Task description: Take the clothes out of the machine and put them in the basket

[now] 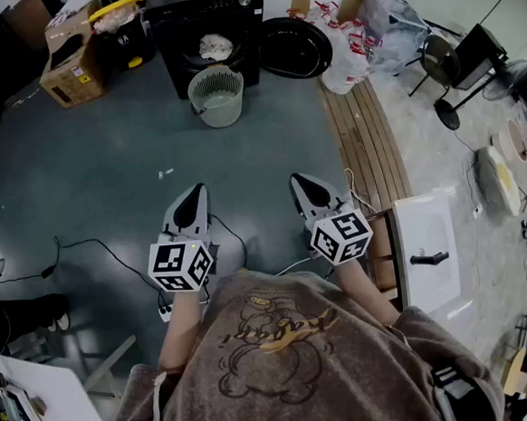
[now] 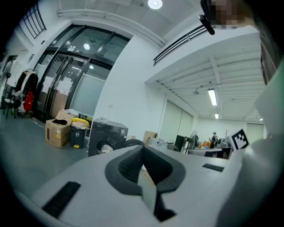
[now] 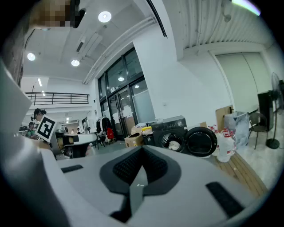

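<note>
Clothes: pale crumpled bundle in the drum of the black machine at the floor's far edge, door swung open. Pale basket just in front. Cardboard box print unreadable. Left gripper and right gripper: jaws together, empty.

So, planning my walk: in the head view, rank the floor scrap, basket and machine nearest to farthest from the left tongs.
1. Scrap, on the floor just ahead of the left tongs.
2. Basket, farther ahead, slightly right.
3. Machine, farthest, right behind it.
</note>
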